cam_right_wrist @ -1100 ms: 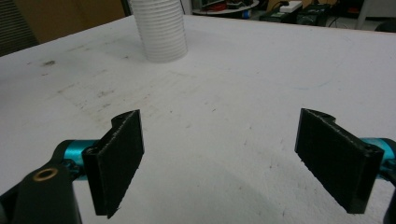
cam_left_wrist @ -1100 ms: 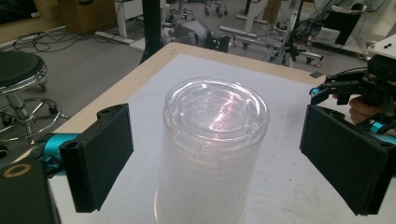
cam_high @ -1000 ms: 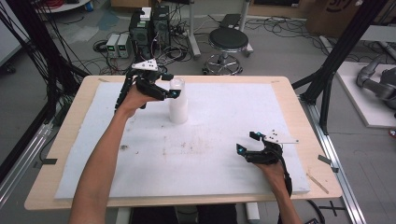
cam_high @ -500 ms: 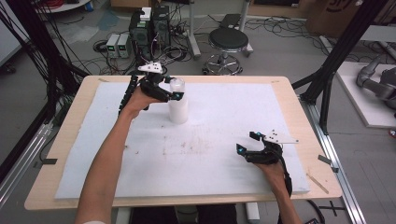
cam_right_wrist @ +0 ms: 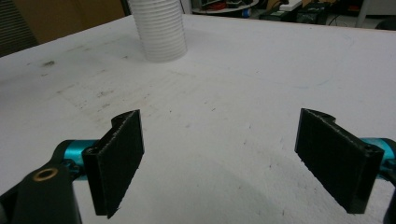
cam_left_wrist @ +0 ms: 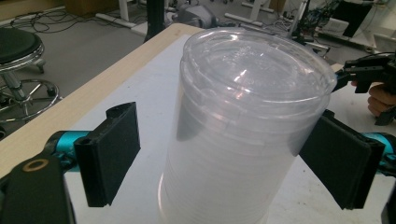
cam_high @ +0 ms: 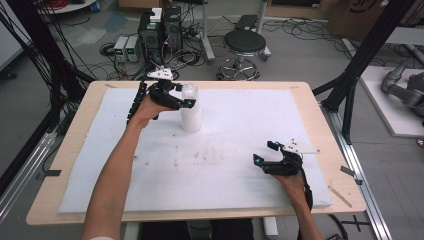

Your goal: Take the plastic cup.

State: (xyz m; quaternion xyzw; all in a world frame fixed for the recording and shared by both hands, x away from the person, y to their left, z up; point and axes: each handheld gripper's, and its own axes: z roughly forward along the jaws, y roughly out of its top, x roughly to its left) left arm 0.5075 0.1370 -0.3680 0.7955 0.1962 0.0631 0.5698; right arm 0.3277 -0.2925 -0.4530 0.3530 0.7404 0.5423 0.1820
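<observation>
A stack of clear plastic cups (cam_high: 190, 109) stands upright on the white foam mat (cam_high: 240, 130), toward the far left part of it, and it serves here as the landmark. The left gripper (cam_high: 181, 99) reaches the stack from its left side, near the top. In the left gripper view the stack (cam_left_wrist: 243, 135) stands between the two black jaws: the right jaw seems to touch the wall of the top cup, while the left jaw is apart from it with a visible gap. So the claw is partly open around the stack and does not yet press it from both sides. Its jaws have just been closing, with the cups between them. It comes at the upper part probably because the person wants to take the top cup, or a few cups, off the stack, though this is only a judgement.

The right gripper (cam_high: 272, 157) rests on the mat well apart from the stack, on its near right side. Its jaws are wide open and hold nothing; in the right gripper view only bare mat lies between them, and the ribbed base of the stack (cam_right_wrist: 158, 32) shows far ahead. It seems to wait for its turn.

Compared with one second ago, the left gripper has moved a little closer to the stack, and its jaws now surround the top. The stack and the right gripper have stayed where they were.
</observation>
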